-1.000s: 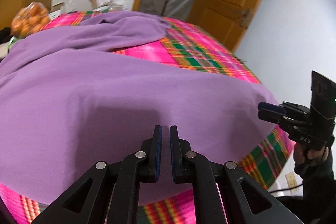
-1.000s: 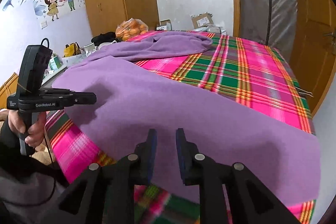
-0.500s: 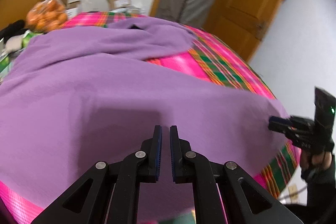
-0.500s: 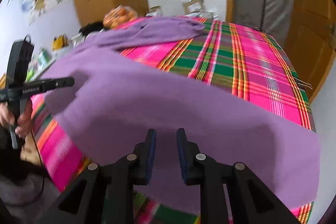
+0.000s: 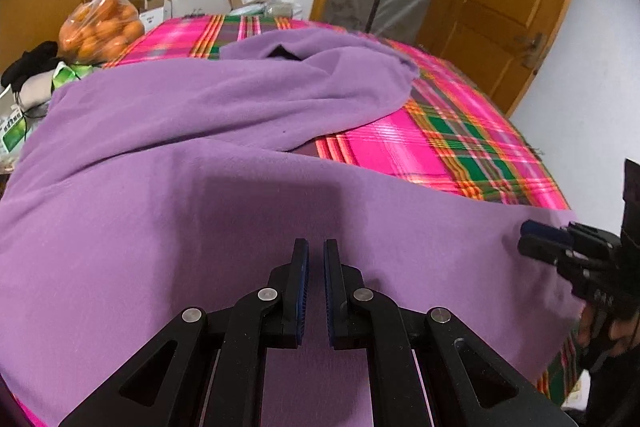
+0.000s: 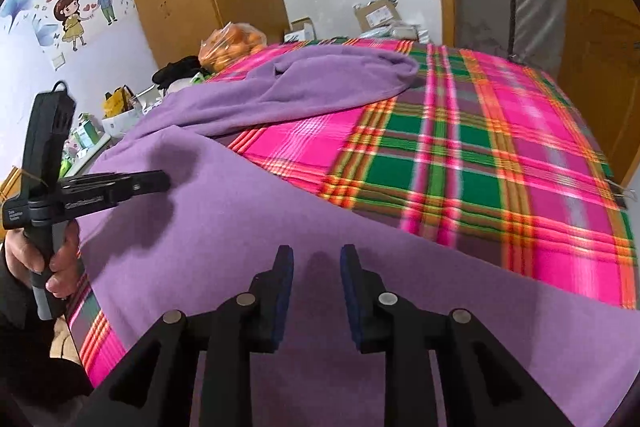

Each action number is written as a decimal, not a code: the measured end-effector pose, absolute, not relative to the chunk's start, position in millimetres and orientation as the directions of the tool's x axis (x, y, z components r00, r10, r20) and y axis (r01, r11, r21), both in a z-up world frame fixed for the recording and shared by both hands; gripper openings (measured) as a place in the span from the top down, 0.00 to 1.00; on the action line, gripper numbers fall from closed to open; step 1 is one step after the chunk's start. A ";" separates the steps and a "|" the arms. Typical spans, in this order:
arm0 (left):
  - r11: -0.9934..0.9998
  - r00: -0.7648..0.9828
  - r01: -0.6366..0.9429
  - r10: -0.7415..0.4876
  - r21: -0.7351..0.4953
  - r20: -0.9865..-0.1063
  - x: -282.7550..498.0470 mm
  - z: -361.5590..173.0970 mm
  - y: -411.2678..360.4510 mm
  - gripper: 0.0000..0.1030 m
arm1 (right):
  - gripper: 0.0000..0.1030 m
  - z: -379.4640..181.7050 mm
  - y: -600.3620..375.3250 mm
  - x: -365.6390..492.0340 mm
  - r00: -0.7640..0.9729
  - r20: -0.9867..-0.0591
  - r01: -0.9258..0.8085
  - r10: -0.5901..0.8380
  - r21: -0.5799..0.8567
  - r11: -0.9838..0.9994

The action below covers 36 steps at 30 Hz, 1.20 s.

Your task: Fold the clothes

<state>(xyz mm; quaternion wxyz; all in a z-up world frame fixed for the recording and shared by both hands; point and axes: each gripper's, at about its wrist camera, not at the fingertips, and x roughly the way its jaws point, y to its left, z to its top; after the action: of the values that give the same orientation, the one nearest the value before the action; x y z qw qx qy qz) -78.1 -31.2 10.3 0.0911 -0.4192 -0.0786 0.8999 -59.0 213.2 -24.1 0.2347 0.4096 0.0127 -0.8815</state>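
Two tools are working over one purple fleece garment [image 5: 200, 227] spreading across a pink-and-green plaid bed [image 5: 460, 147]. From the left wrist view, the left tool [image 5: 312, 267], fingers nearly together on nothing, is hovering lower over the cloth than a second ago. From the right wrist view, the right tool [image 6: 316, 267] is now standing wider apart, empty, suggesting a grab is coming. The garment's long axis is running along the near bed edge, a sleeve [image 6: 320, 83] trailing toward the far corner.
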 end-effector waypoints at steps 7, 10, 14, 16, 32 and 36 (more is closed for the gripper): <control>-0.973 -0.634 -0.094 0.221 -0.210 -0.741 -85.4 5.9 -30.6 0.93 | 0.76 -31.9 263.4 -55.5 -0.564 -0.750 0.336 -0.344 0.171 -0.926; -0.966 -0.637 -0.093 0.245 -0.242 -0.731 -84.9 4.8 -34.7 0.93 | 0.76 -31.3 299.9 -37.4 -0.590 -0.754 0.290 -0.287 0.134 -0.948; -0.958 -0.636 -0.088 0.264 -0.272 -0.725 -85.9 4.2 -37.9 0.93 | 0.70 -27.5 315.6 -14.4 -0.634 -0.746 0.251 -0.205 0.052 -0.967; -0.959 -0.636 -0.088 0.261 -0.268 -0.726 -85.9 4.1 -36.9 0.93 | 0.70 -25.2 306.8 -6.3 -0.639 -0.730 0.286 -0.244 0.069 -0.956; -0.960 -0.642 -0.087 0.258 -0.265 -0.722 -71.5 4.2 -43.4 0.93 | 0.69 -23.6 272.4 29.7 -0.545 -0.781 0.479 -0.306 0.010 -0.878; -0.964 -0.647 -0.084 0.244 -0.250 -0.722 -67.4 5.3 -48.8 0.93 | 0.69 -16.5 271.3 19.3 -0.578 -0.756 0.449 -0.307 0.020 -0.893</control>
<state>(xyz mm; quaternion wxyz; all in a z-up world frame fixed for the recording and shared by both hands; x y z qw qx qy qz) -67.4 -48.8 5.3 0.0909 -0.4100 -0.0975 0.9023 19.3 271.3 -16.5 0.2138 0.4068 0.0869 -0.8839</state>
